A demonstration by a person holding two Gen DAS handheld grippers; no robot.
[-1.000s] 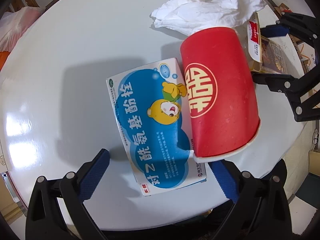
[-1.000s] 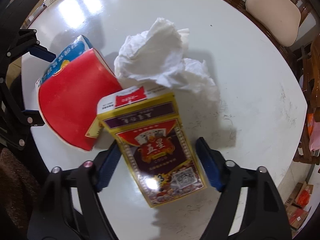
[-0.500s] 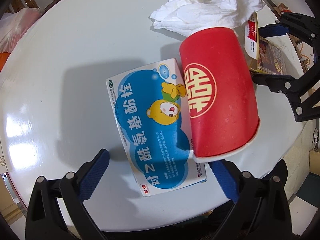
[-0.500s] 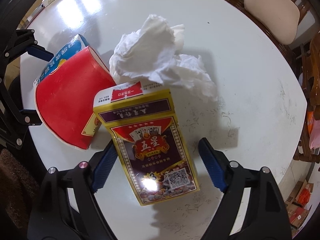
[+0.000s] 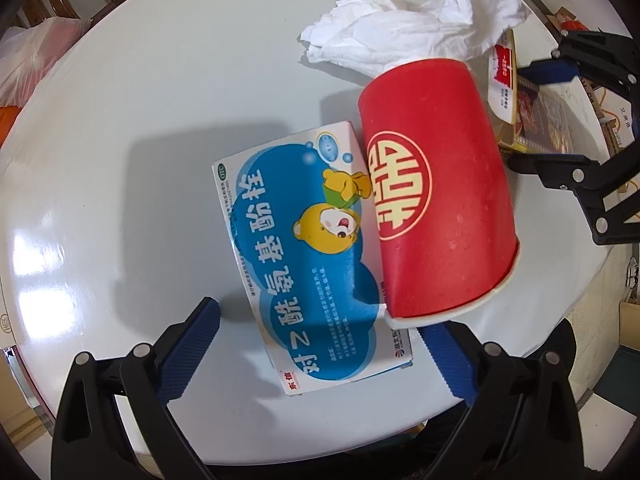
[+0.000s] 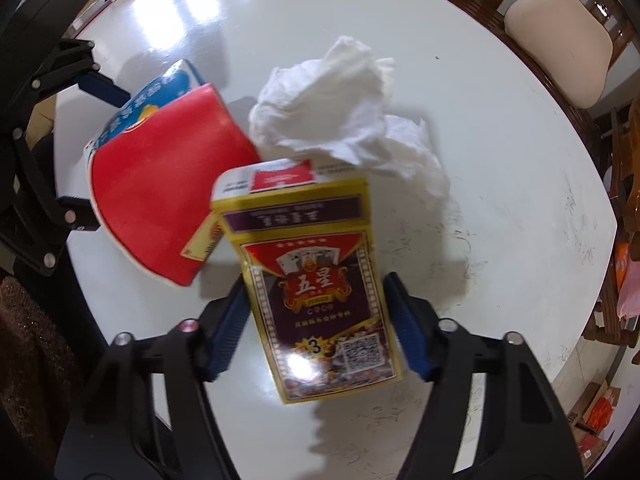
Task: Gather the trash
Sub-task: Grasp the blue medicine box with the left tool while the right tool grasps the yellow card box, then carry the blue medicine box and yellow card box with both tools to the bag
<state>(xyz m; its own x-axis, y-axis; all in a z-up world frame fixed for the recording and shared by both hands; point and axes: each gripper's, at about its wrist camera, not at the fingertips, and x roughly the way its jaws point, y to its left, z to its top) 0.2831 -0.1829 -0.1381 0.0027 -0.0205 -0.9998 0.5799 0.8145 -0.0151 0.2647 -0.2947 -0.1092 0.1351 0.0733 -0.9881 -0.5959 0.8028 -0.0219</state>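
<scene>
A red paper cup lies on its side on the white round table, partly over a blue-and-white medicine box. Crumpled white tissue lies beyond them. My left gripper is open, its fingers either side of the box's near end. In the right wrist view, my right gripper has closed on a yellow playing-card box, which looks lifted and tilted. The cup, the tissue and the medicine box lie beyond it.
The white table has its edge close below both grippers. Wooden chairs stand around it, one with a beige cushion. A pink plastic bag lies at the far left. Cardboard boxes sit on the floor.
My right gripper has narrowed onto the playing-card box, which has shifted and tilted between the fingers. My left gripper has barely moved.
</scene>
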